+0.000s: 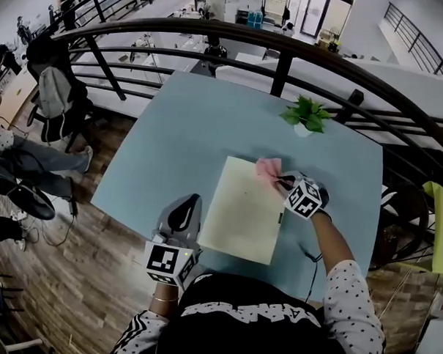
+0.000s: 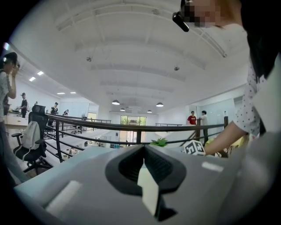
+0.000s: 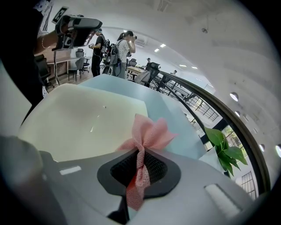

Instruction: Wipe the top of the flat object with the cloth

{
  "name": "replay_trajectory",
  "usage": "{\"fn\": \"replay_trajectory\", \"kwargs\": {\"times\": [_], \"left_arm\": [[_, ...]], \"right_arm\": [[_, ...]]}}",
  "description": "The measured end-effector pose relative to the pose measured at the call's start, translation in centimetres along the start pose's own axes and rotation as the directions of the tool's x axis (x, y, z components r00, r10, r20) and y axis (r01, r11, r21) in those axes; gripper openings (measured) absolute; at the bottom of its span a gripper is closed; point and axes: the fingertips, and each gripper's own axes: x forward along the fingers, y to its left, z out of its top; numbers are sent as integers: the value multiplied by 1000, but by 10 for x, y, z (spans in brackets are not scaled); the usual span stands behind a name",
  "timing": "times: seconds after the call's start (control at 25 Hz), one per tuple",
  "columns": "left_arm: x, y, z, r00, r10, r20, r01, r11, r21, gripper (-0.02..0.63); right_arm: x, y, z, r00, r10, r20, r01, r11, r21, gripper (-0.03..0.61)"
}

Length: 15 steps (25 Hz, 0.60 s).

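Grippers are held in both hands over a pale blue table (image 1: 172, 134). Nearest the body, the left gripper (image 1: 185, 206) is set just beside the left edge of the flat object (image 1: 242, 210), a cream sheet laid flat on the table. In its own view the left gripper (image 2: 144, 149) is seen with its jaws brought together at the tips (a pale sliver shows between them lower down, and what it is cannot be told).

Farther out, the right gripper (image 1: 286, 184) is held at the sheet's far right corner. A pink cloth (image 1: 268, 167) is pinched between its jaws, and the loose end is fanned out on that corner. In the right gripper view the cloth (image 3: 149, 132) is seen twisted tight where the right gripper (image 3: 139, 151) clamps it, with the flat object (image 3: 79, 118) spread beyond.

Past the sheet, a small green plant (image 1: 306, 114) is stood near the table's far edge, and a dark curved railing (image 1: 213, 33) is seen behind it
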Motion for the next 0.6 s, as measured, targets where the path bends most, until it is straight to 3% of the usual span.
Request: {"fn": "replay_trajectory", "kwargs": {"times": [0.2, 0.4, 0.6], "left_arm": [[1, 1, 5, 1000, 6, 7, -6, 1000, 1, 0], [6, -7, 2, 1000, -11, -22, 11, 1000, -10, 0], [12, -12, 7, 1000, -28, 9, 28, 1000, 8, 0]], "right_arm": [[-3, 3, 4, 1000, 6, 16, -5, 999, -50, 15], [-4, 8, 2, 1000, 18, 25, -17, 1000, -10, 12], [-10, 20, 3, 999, 24, 38, -23, 1000, -4, 12]]}}
